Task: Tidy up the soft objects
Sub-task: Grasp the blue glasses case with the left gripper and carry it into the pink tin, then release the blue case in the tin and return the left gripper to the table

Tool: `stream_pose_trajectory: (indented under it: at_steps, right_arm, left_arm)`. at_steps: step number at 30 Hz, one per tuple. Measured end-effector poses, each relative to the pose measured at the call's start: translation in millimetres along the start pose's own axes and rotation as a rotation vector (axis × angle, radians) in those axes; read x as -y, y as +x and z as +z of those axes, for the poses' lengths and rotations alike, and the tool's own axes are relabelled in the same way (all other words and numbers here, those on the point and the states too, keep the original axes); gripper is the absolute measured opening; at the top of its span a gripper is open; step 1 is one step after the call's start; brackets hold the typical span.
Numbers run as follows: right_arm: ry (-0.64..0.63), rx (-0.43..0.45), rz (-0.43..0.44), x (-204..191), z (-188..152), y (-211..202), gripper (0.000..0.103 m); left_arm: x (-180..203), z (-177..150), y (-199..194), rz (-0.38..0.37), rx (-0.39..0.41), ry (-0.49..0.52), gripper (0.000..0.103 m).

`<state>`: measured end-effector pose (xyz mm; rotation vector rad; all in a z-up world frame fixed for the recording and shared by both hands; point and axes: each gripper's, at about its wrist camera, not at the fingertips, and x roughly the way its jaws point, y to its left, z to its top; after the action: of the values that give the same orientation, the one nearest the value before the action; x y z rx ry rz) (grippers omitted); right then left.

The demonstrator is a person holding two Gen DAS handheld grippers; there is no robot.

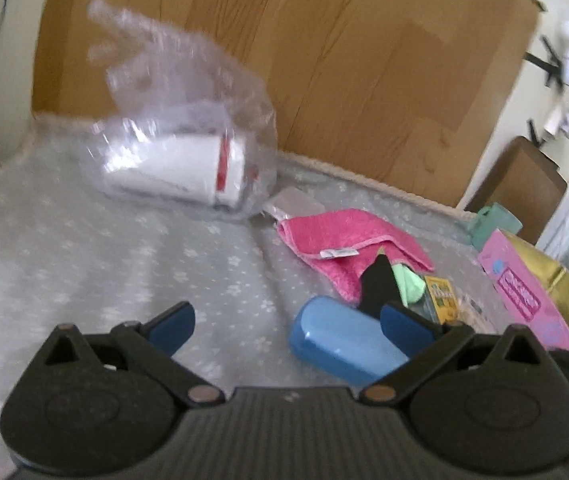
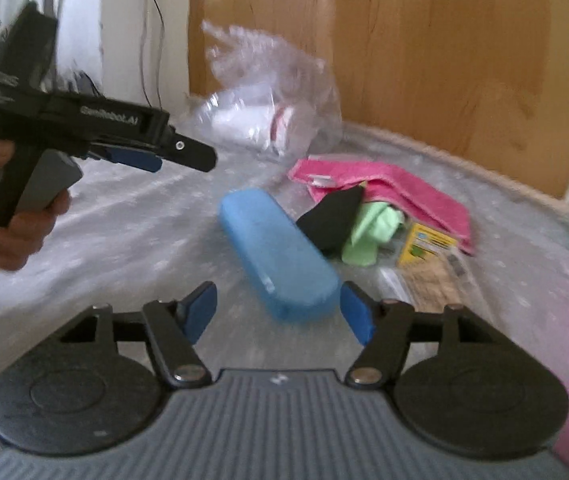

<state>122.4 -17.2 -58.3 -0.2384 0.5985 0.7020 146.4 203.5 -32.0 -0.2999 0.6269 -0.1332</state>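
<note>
A pink towel (image 1: 348, 240) lies on the grey flowered bedspread (image 1: 84, 248), with a black cloth (image 1: 378, 284) and a light green cloth (image 1: 410, 286) on its near edge. The same towel (image 2: 388, 184), black cloth (image 2: 334, 212) and green cloth (image 2: 372, 232) show in the right wrist view. A blue hard case (image 1: 344, 344) lies just before my open left gripper (image 1: 288, 326). My open right gripper (image 2: 280, 308) hovers over the near end of the case (image 2: 276, 256). The left gripper (image 2: 172, 156) also shows from the side, at the left and empty.
A clear plastic bag holding a white roll (image 1: 188, 160) lies near the wooden headboard (image 1: 324, 60). A yellow packet (image 1: 440, 292), a pink box (image 1: 524, 300) and a teal cup (image 1: 492, 220) lie at the right. A hand (image 2: 16, 232) holds the left gripper.
</note>
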Motion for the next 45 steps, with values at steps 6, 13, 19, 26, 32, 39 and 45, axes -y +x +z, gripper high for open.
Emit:
stream_pose_trajectory:
  at_steps: [6, 13, 19, 26, 32, 39, 45]
  right_arm:
    - [0.053, -0.063, 0.042, 6.1, -6.0, 37.3, 0.057]
    - [0.044, -0.036, 0.035, -4.9, -63.2, -47.7, 0.055]
    - [0.116, 0.084, -0.14, 43.7, -77.6, -127.5, 0.055]
    - [0.081, 0.206, -0.365, 138.7, -53.5, -195.6, 0.055]
    - [0.172, 0.127, -0.399, 209.4, -70.8, -169.3, 0.055]
    - [0.297, 0.018, -0.437, 256.6, -94.4, -131.5, 0.066]
    - [0.334, 0.166, -0.471, 232.4, -95.3, -170.3, 0.065]
  left_arm:
    - [-5.1, -11.2, 52.7, -0.093, -0.107, -0.097, 0.066]
    - [46.5, -61.2, 14.2, -0.285, -0.159, -0.05, 0.055]
    - [159.8, -67.4, -7.2, -0.436, -0.168, 0.117, 0.055]
    - [291.9, -14.4, 1.9, -0.557, -0.067, 0.202, 0.055]
    - [366.0, -18.3, 74.2, -0.515, -0.134, 0.244, 0.056]
    - [384.9, -42.4, 138.0, -0.35, -0.223, 0.262, 0.062]
    - [356.6, -34.5, 97.6, -0.363, -0.127, 0.256, 0.073]
